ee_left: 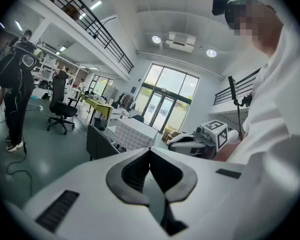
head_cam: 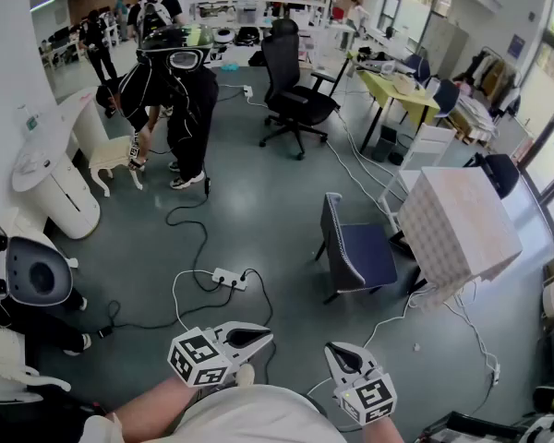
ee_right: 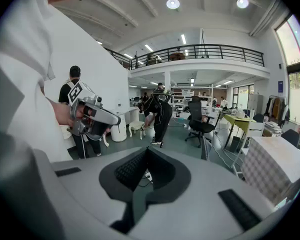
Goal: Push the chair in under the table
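A dark blue chair (head_cam: 355, 252) with a grey back stands on the floor, its seat facing a table (head_cam: 457, 224) draped in a white checked cloth, a short gap between them. Both grippers hang low near my body, well short of the chair. My left gripper (head_cam: 263, 335) is shut and empty, as is my right gripper (head_cam: 337, 351). In the left gripper view the shut jaws (ee_left: 150, 149) point toward the chair (ee_left: 102, 143) and table (ee_left: 135, 134). The right gripper view shows its jaws (ee_right: 146, 149) shut, with the table (ee_right: 277, 174) at the right.
A white power strip (head_cam: 229, 278) with cables lies on the floor left of the chair. A black office chair (head_cam: 295, 90), a yellow desk (head_cam: 397, 90) and a white chair (head_cam: 423, 150) stand farther back. People (head_cam: 180, 100) stand at the back left.
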A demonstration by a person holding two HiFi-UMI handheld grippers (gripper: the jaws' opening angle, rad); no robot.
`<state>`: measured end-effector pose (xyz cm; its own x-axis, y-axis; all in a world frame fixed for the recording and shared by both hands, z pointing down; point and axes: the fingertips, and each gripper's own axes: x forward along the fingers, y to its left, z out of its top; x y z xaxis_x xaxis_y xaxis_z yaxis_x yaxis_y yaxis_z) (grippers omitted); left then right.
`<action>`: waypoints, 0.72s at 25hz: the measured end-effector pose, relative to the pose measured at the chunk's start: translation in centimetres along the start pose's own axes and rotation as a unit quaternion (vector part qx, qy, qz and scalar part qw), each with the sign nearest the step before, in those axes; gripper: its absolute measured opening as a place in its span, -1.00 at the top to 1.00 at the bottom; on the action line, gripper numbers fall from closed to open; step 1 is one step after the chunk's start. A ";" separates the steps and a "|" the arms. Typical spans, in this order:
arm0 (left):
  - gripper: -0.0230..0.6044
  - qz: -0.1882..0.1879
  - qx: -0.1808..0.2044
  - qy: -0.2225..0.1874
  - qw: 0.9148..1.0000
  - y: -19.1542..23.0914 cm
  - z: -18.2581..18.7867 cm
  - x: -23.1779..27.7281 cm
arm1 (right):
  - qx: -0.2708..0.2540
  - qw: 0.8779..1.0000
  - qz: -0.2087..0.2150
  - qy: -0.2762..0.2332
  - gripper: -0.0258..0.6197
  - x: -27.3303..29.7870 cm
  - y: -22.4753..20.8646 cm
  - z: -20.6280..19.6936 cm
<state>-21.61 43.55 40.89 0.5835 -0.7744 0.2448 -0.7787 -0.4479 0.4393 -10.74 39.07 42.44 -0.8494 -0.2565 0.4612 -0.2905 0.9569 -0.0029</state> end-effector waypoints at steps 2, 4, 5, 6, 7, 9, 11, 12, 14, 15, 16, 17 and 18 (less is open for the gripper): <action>0.90 0.006 0.002 -0.001 1.000 1.8 0.3 -0.1 | -0.006 1.000 0.004 -0.005 0.88 1.9 -0.6 0.9; 0.90 0.007 0.002 0.002 1.000 3.4 0.4 -0.1 | -0.007 1.000 0.003 -0.007 0.88 3.3 -0.9 1.4; 0.90 0.005 0.003 0.005 1.000 4.0 0.3 -0.1 | -0.006 1.000 0.000 -0.006 0.88 3.7 -0.9 1.4; 0.90 0.000 0.004 0.008 1.000 4.5 0.2 0.0 | -0.004 1.000 -0.006 -0.005 0.88 3.8 -0.9 1.3; 0.90 -0.006 0.005 0.012 1.000 4.8 0.1 0.2 | 0.000 1.000 -0.013 -0.002 0.88 3.7 -0.9 1.1; 0.90 -0.019 0.009 0.020 1.000 5.2 0.2 1.0 | 0.012 1.000 -0.028 0.003 0.88 3.4 -1.2 0.6; 0.90 -0.027 0.010 0.024 0.999 5.8 0.5 2.0 | 0.028 0.999 -0.041 0.005 0.88 3.0 -1.7 0.5; 0.90 -0.028 0.009 0.025 0.999 6.1 0.8 2.4 | 0.035 0.998 -0.045 0.003 0.88 2.9 -2.0 0.5; 0.90 -0.025 0.003 0.023 0.999 7.1 1.4 3.5 | 0.044 0.998 -0.053 0.003 0.88 2.6 -2.9 0.7; 0.89 -0.021 -0.002 0.023 1.000 7.7 1.8 4.3 | 0.049 0.997 -0.057 0.007 0.87 2.6 -3.6 0.6; 0.89 -0.017 -0.008 0.025 1.000 8.3 2.1 5.3 | 0.054 0.997 -0.062 0.011 0.87 2.5 -4.5 0.3; 0.89 -0.014 -0.015 0.028 0.999 8.7 2.3 6.4 | 0.058 0.996 -0.067 0.014 0.87 2.4 -5.5 0.0; 0.87 -0.010 -0.023 0.032 0.999 9.1 2.5 7.6 | 0.062 0.995 -0.071 0.015 0.87 2.3 -6.7 -0.3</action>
<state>-24.86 32.52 44.60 0.6142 -0.7340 0.2898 -0.7560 -0.4419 0.4829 -10.69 32.13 43.78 -0.7833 -0.3817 0.4906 -0.4601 0.8867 -0.0448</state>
